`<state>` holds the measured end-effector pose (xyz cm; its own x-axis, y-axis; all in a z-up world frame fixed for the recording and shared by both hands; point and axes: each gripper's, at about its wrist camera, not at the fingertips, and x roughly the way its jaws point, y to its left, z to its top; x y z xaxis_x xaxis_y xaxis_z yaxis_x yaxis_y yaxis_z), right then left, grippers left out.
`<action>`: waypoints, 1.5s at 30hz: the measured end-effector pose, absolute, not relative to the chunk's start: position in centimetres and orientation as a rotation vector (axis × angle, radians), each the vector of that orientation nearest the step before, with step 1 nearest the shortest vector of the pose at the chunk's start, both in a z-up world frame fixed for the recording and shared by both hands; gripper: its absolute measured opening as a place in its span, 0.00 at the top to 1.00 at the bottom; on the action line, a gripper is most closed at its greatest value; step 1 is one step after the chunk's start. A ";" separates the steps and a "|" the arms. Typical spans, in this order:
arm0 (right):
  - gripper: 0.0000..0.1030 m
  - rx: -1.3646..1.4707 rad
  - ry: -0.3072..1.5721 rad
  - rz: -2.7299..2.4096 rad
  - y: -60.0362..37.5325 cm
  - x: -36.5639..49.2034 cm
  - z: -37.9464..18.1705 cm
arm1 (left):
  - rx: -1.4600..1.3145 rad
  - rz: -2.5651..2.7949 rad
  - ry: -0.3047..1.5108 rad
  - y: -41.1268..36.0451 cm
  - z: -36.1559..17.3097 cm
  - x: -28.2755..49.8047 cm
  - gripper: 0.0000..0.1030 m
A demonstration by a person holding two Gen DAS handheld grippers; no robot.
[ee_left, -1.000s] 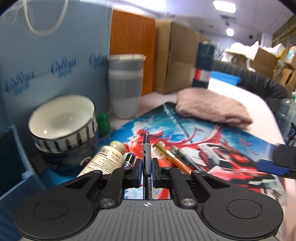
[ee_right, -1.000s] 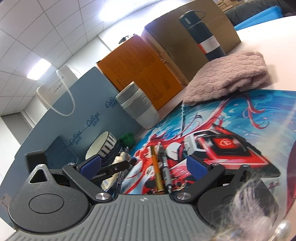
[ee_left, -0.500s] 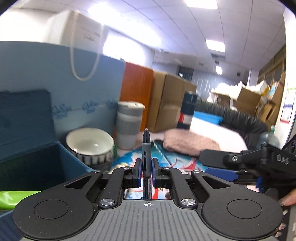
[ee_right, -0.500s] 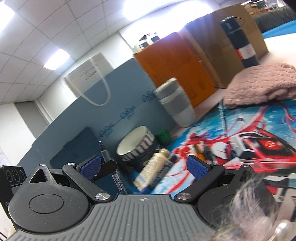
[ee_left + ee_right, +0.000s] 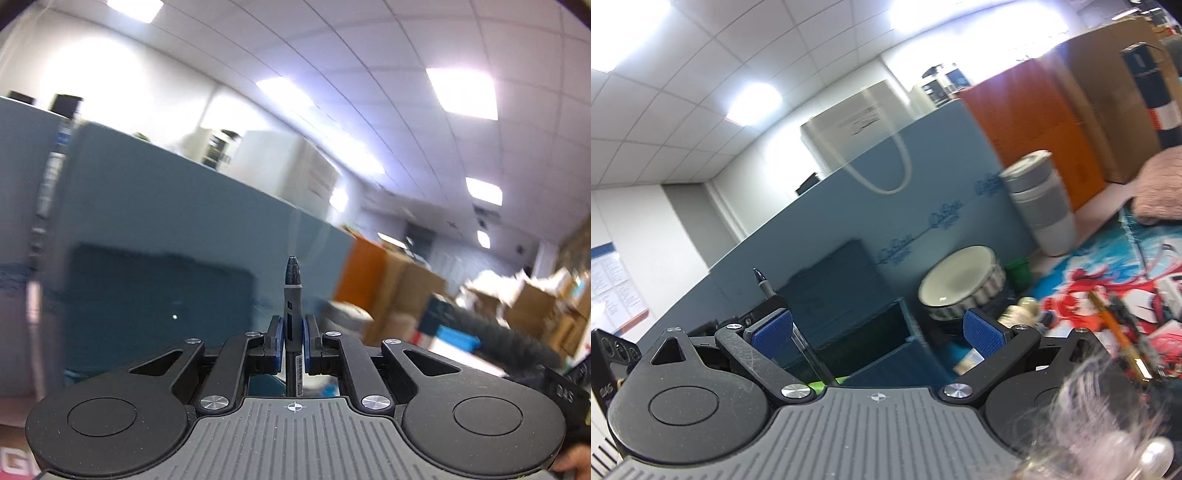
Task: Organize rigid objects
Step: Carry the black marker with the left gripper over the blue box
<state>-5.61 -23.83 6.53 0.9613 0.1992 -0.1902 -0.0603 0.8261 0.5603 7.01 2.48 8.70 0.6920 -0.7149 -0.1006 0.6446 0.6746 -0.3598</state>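
My left gripper (image 5: 293, 334) is shut on a dark grey pen (image 5: 293, 291) that points up, lifted high in front of the blue paper bag (image 5: 166, 206). In the right wrist view the same pen (image 5: 764, 286) and left gripper show at the left, above an open blue box (image 5: 886, 343). My right gripper (image 5: 877, 330) is open and empty, with its blue pads (image 5: 982, 334) wide apart. An orange pen (image 5: 1115, 326) and other pens lie on the colourful mat (image 5: 1108, 273). A cream bottle (image 5: 1023, 308) lies beside the striped bowl (image 5: 960, 284).
A grey lidded cup (image 5: 1041, 206) stands behind the bowl next to a small green cup (image 5: 1017, 267). A pink cloth (image 5: 1160, 184), an orange box (image 5: 1034, 122), cardboard boxes and a dark flask (image 5: 1152, 85) stand at the back right.
My left gripper has lifted the pen off the mat and swung up and left towards the blue box. My right gripper has turned left, staying open.
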 end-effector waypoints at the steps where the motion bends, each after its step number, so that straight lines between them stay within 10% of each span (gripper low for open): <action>1: 0.03 0.578 0.253 0.149 -23.4 -5.1 6.8 | -0.316 -0.755 0.234 3.0 8.8 7.3 0.92; 45: 0.02 0.580 0.257 0.055 -13.7 4.0 6.3 | 0.220 -0.642 0.436 -1.9 2.4 11.2 0.91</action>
<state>4.04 -13.71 6.27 0.9666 0.1236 -0.2246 0.0205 0.8360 0.5483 11.15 -1.91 2.36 0.7147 -0.5295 -0.4569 0.6202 0.7818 0.0641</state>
